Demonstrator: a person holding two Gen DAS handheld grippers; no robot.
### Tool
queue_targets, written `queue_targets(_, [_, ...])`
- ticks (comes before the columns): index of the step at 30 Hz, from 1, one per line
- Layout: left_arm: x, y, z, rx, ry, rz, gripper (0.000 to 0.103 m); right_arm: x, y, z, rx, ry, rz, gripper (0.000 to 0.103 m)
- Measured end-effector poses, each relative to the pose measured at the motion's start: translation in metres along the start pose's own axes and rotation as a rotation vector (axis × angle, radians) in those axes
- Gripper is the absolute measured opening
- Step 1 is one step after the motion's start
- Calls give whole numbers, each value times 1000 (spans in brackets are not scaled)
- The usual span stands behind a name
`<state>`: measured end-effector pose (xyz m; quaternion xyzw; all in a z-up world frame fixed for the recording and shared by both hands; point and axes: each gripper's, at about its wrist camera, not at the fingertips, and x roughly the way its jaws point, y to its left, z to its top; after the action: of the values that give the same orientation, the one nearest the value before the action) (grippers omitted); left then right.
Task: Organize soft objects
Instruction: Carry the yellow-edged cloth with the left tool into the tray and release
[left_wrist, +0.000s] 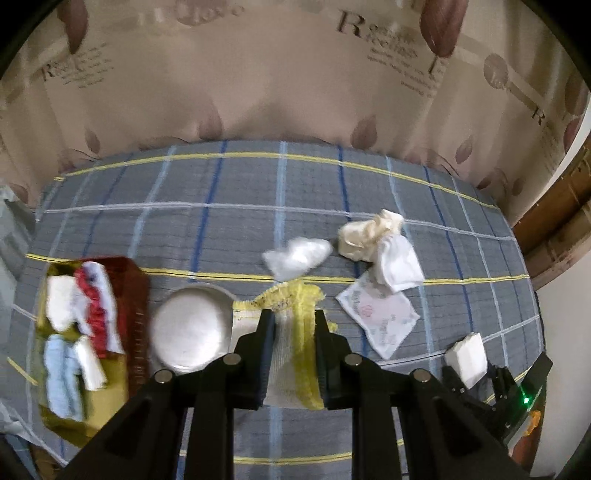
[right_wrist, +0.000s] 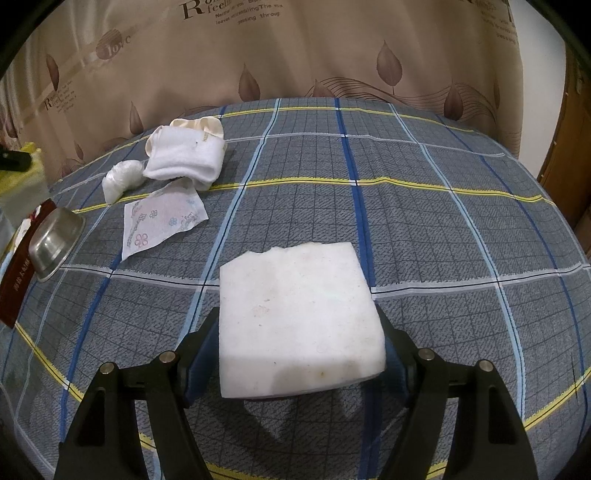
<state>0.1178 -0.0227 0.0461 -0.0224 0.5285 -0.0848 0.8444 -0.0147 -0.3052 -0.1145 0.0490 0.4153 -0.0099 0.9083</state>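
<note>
Tools angled steeply down: left tool (left_wrist: 293, 325) clamps yellow-trimmed cloth (left_wrist: 295, 354); right tool (right_wrist: 299, 332) clamps white foam block (right_wrist: 295, 314).

Curtained room with a plaid-covered surface

Hung behind: beige curtain (right_wrist: 295, 55) printed with brown leaves and lettering. Spread below: grey plaid cloth (right_wrist: 424, 229) crossed by blue, white, yellow stripes. Glimpsed at right: wooden furniture (left_wrist: 554, 229).

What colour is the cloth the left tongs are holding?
The cloth is white gauze-like mesh with a frilly yellow trim, clearest in the left wrist view.
</note>
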Motion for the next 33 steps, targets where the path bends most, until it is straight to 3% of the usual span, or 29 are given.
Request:
queue_targets(8, [-49,75,5,-38,-76,145,20,1,-1,1,-9,2,-7,74])
queue_targets(14, [-69,141,1,-91,-85,263,20,2,-1,1,-14,4,-11,74])
queue_targets(18, [-66,181,-6,-135,-64,320,20,1,-1,1,-16,4,-13,74])
queue_targets(22, [-51,208,-10,-186,-30,330,20,1,-1,2,-21,6,-18,74])
queue_targets(30, [-11,230,-11,-218,3,334,20,2,0,2,-23,8,-22,74])
queue_targets(33, [-2,227,-11,-174,-15,384,20,1,0,2,-24,8,-22,74])
